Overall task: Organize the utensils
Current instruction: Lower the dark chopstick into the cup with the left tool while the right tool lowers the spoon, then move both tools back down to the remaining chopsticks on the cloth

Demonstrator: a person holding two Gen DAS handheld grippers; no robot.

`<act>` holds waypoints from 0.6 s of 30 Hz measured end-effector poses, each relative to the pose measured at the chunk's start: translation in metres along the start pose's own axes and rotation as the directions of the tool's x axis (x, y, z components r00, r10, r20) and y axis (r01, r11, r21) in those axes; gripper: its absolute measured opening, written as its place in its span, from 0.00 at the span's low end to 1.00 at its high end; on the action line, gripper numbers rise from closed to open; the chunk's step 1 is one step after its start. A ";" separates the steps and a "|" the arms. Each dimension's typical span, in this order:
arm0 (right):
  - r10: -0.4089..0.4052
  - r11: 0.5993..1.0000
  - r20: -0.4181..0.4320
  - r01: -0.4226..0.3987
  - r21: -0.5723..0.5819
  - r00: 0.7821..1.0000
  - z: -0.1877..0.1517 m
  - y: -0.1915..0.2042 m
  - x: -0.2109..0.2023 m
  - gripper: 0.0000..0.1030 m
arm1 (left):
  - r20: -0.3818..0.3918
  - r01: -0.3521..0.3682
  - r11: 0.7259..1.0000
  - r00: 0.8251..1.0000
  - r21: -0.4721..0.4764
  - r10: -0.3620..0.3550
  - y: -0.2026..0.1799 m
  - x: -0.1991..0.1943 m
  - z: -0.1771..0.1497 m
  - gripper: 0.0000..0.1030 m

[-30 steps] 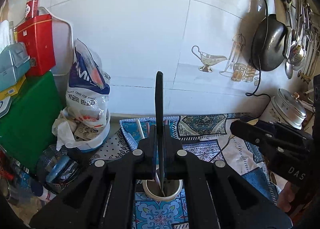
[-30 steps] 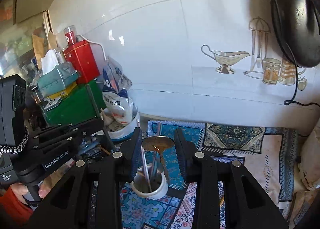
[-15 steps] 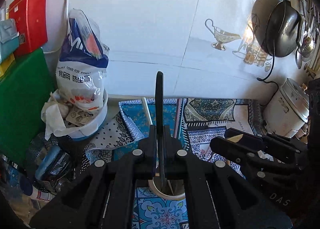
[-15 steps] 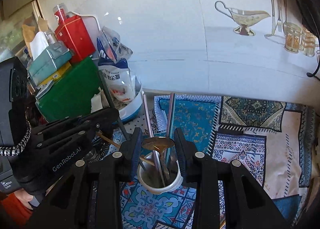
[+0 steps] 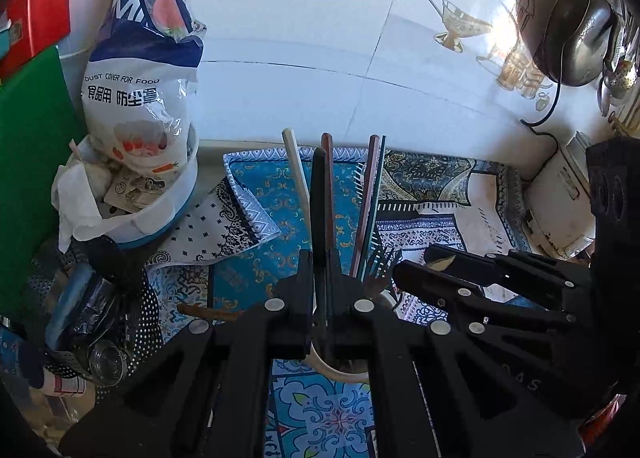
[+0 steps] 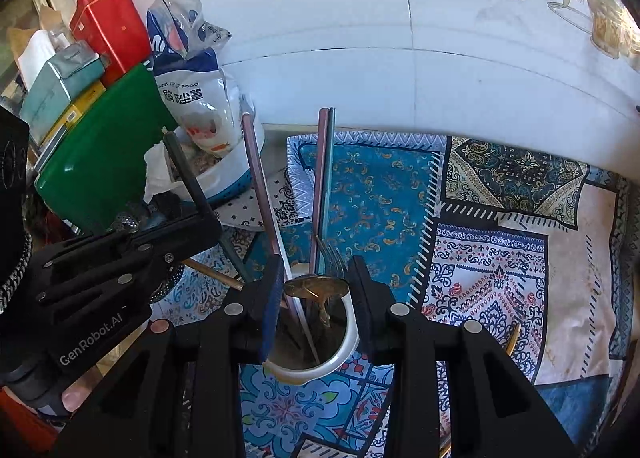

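Observation:
A white cup (image 6: 340, 354) stands on the patterned cloth and holds several long utensil handles and a fork (image 6: 332, 254). My right gripper (image 6: 316, 294) is shut on the bowl of a brass spoon (image 6: 316, 286), right above the cup, with its handle pointing down into it. My left gripper (image 5: 320, 290) is shut on a black utensil handle (image 5: 319, 197) that stands upright, its lower end in the cup (image 5: 340, 372). The left gripper shows at the left of the right wrist view (image 6: 188, 225).
A white tub with a plastic bag (image 5: 140, 97) stands at the back left by a green board (image 6: 100, 149) and red tin (image 6: 108, 25). A rice cooker (image 5: 560, 197) sits right. A pan (image 5: 572, 41) hangs on the tiled wall.
Both grippers have lowered toward the cup and tilted down. The spoon and the black handle have come down with them; more handles in the cup show now.

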State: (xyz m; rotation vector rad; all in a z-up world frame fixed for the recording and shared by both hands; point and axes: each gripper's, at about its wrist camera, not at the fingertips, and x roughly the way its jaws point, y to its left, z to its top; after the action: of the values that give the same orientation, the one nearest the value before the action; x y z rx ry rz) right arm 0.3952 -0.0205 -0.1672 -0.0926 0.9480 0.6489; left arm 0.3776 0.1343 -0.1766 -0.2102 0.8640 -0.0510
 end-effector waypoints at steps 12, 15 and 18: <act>0.016 1.000 0.004 -0.016 0.017 1.000 0.007 -0.011 -0.011 0.30 | 0.024 -0.036 0.999 0.999 0.028 0.035 -0.008 -0.012 0.008 0.04; 0.001 1.000 0.027 -0.001 0.000 1.000 0.006 -0.012 -0.024 0.31 | 0.042 -0.038 0.999 0.998 0.038 0.036 -0.015 -0.021 0.009 0.05; -0.009 1.000 0.045 0.009 -0.011 0.999 0.004 -0.017 -0.036 0.31 | 0.063 -0.038 0.998 0.997 0.050 0.035 -0.025 -0.030 0.011 0.06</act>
State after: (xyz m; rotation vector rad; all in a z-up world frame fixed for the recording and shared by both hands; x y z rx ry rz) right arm 0.3929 -0.0496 -0.1400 -0.0916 0.9005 0.6456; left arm 0.3677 0.1159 -0.1424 -0.1469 0.8035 -0.0322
